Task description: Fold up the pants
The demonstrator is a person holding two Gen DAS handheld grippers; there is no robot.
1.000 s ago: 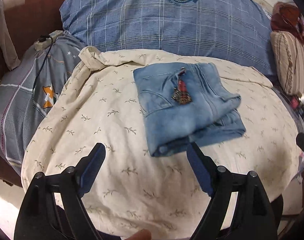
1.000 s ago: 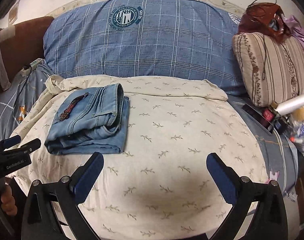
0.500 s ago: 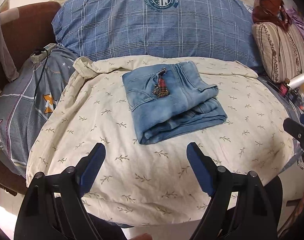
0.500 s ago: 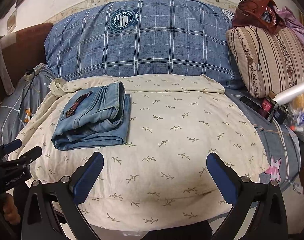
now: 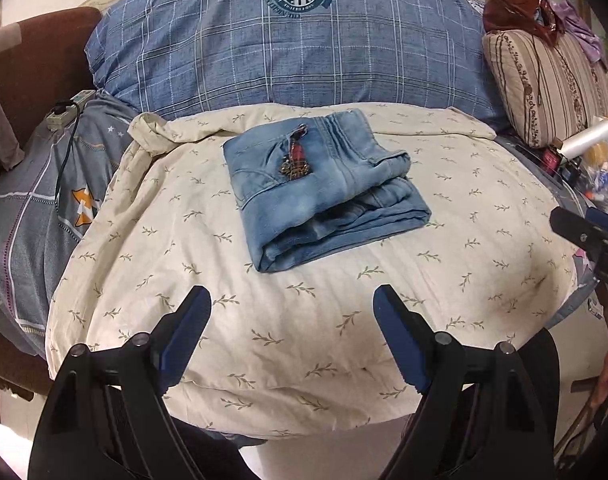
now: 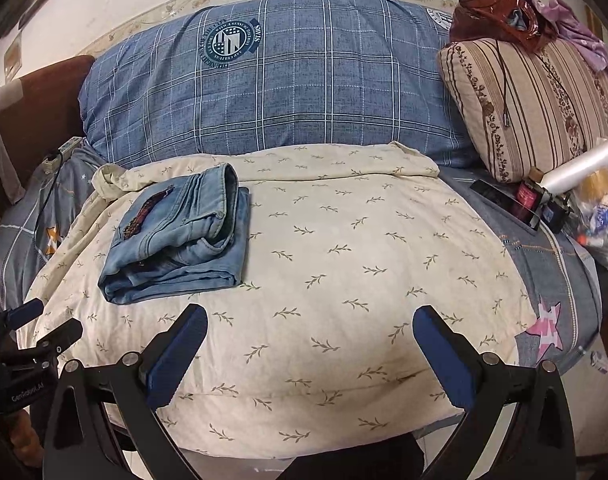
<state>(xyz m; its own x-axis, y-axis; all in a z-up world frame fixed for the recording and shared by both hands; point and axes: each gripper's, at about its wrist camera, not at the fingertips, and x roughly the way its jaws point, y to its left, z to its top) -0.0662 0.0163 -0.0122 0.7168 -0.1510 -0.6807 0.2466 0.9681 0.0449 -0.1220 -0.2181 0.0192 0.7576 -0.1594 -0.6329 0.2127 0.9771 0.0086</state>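
Light blue denim pants point(image 5: 320, 190) lie folded into a compact stack on a cream leaf-print quilt point(image 5: 304, 320); a red-and-gold ornament lies on top. They also show in the right wrist view point(image 6: 180, 240), left of centre. My left gripper point(image 5: 292, 304) is open and empty, held back from the near edge of the stack. My right gripper point(image 6: 310, 322) is open and empty, wide apart, over the bare quilt point(image 6: 344, 280) to the right of the pants. The left gripper point(image 6: 44, 330) also shows at the lower left of the right wrist view, the right gripper's finger point(image 5: 584, 232) at the right edge of the left wrist view.
A large blue plaid pillow point(image 6: 288, 80) lies behind the quilt. A striped cushion point(image 6: 536, 104) with a brown bag point(image 6: 500, 12) on top stands at the right. A plastic roll point(image 6: 580, 166) and small items lie at the right edge. A power strip point(image 5: 70, 108) lies at the left.
Both grippers have drawn back from the bed, so the pants and quilt look smaller and farther. The pants have not moved. Both grippers stay open.
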